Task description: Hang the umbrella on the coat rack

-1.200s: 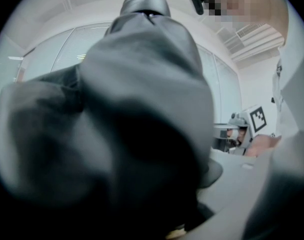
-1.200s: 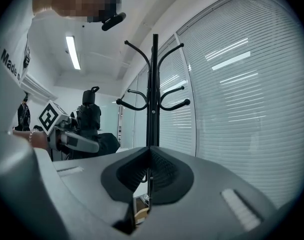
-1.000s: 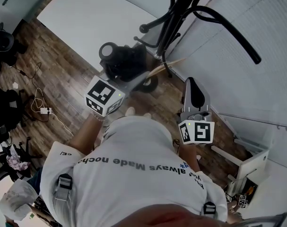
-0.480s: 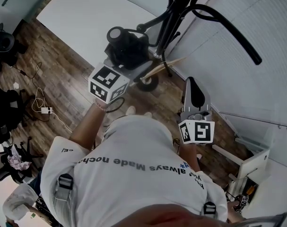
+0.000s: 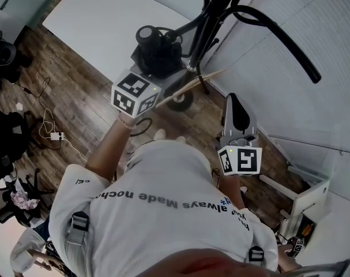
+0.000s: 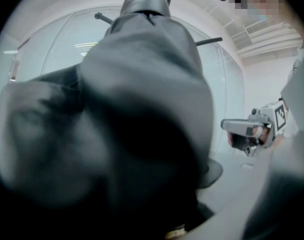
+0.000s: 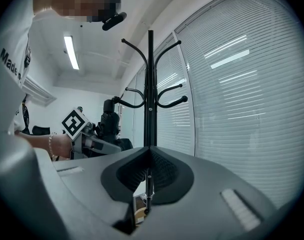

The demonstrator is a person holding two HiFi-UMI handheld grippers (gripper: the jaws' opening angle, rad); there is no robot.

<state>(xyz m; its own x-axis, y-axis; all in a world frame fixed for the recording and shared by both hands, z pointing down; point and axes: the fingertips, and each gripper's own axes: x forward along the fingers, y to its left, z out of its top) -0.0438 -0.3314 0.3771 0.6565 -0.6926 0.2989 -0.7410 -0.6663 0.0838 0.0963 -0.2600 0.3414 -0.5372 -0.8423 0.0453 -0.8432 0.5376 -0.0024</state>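
Observation:
The folded black umbrella (image 5: 155, 51) is gripped by my left gripper (image 5: 161, 74), shut on its bundle, with the wooden handle (image 5: 201, 80) sticking out to the right. The umbrella's dark fabric (image 6: 141, 109) fills most of the left gripper view and hides the jaws. It hangs close beside the pole of the black coat rack (image 5: 213, 19), whose curved hooks (image 7: 167, 95) show in the right gripper view. My right gripper (image 5: 235, 105) is held level at the right, shut and empty; the left gripper view shows this right gripper (image 6: 243, 131) too.
The rack's round base (image 5: 179, 103) stands on the wooden floor beside a window with white blinds (image 5: 301, 85). A white tabletop (image 5: 105, 16) lies behind. Cables and a power adapter (image 5: 53, 135) trail on the floor at left, near a dark chair (image 5: 4, 53).
My left gripper has carried the umbrella up the picture and rightward, closer to the rack's pole. The right gripper has stayed still.

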